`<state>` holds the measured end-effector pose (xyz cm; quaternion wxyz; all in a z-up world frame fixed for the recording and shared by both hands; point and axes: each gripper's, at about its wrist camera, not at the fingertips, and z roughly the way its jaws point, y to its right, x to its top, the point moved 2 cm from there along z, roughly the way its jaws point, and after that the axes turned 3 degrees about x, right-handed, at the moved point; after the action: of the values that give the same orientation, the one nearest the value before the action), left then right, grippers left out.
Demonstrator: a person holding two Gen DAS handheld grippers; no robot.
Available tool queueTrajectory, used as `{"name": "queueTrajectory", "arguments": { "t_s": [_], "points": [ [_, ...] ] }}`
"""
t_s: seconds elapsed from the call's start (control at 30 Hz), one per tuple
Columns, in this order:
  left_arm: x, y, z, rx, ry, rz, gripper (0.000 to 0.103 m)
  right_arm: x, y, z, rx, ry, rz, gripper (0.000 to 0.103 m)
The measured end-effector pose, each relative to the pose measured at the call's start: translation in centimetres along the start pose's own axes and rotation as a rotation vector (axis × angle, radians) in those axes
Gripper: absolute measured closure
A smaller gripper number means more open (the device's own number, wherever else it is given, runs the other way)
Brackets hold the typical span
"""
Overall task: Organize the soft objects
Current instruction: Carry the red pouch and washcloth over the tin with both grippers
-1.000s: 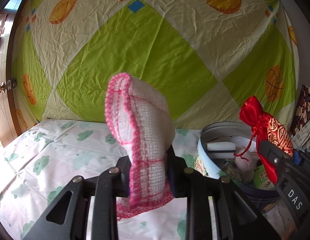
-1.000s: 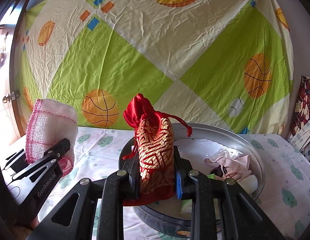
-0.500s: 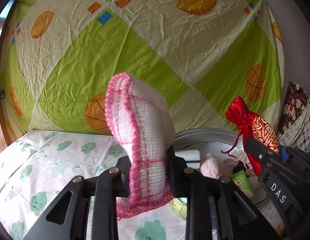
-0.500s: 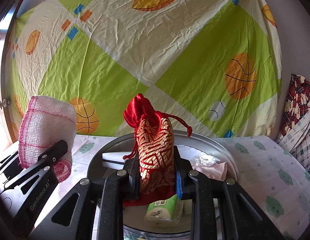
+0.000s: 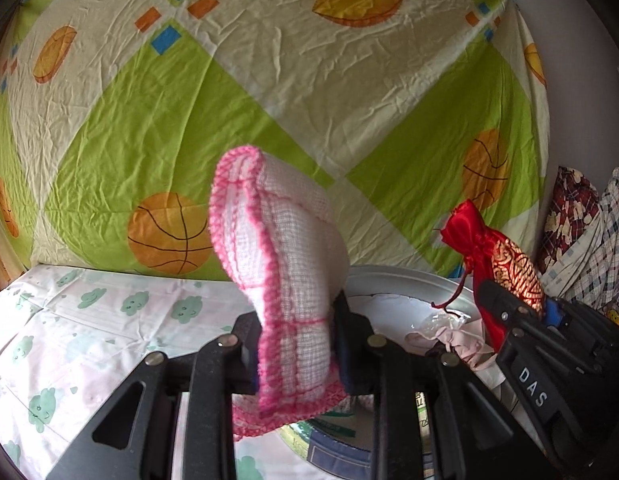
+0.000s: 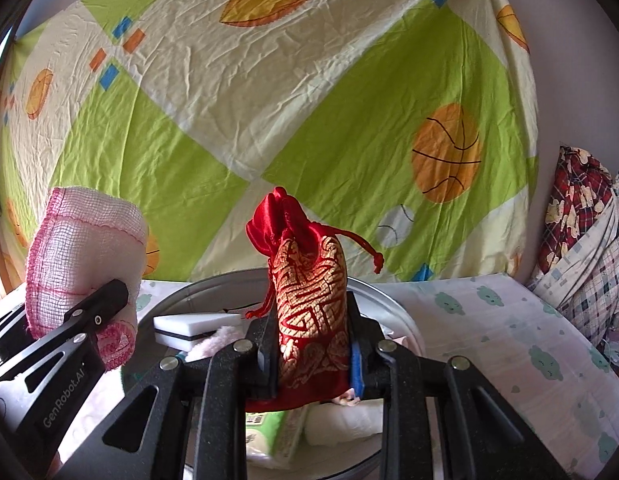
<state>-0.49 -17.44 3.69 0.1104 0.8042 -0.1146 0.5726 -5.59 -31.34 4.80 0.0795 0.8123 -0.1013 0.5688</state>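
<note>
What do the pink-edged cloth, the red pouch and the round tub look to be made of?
Pink-edged cloth: loosely woven cotton-like gauze; open grid weave, crocheted-looking trim. Red pouch: shiny satin-like fabric with gold brocade pattern and a cord tie. Round tub: probably metal; thin grey rim with dull sheen.

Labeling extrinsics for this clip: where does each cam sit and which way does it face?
Left wrist: on the left hand-held gripper, looking along its fingers past the clamped pink-edged cloth to the hung sheet; right hand-held gripper at right.
Right wrist: on the right hand-held gripper, same heading, over the round tin; it clamps the red pouch; left hand-held gripper at left.
Shared: sheet, tin, cloth, pouch, each other's hand-held gripper.
</note>
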Motion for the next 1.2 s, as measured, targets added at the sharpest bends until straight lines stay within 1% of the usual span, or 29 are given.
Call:
{"name": "queueTrajectory", "arguments": {
  "t_s": [0.33, 0.53, 0.73, 1.2],
  "points": [
    [0.2, 2.7, 0.8, -0.042, -0.004, 0.033, 0.078, 0.3, 2.2, 0.7, -0.044, -0.004, 0.013, 0.075],
    [0.2, 3.8, 1.8, -0.068, -0.028, 0.021, 0.078, 0.5, 2.9, 1.2, -0.084, 0.000, -0.005, 0.075],
    [-0.1, 5.1, 2.5, -0.085, -0.039, 0.039, 0.078, 0.6, 3.9, 1.9, -0.113, -0.004, -0.003, 0.075],
    [-0.5, 6.2, 3.9, -0.102, -0.076, 0.042, 0.078, 0.3, 5.1, 3.9, -0.150, -0.040, -0.003, 0.075]
  ]
}}
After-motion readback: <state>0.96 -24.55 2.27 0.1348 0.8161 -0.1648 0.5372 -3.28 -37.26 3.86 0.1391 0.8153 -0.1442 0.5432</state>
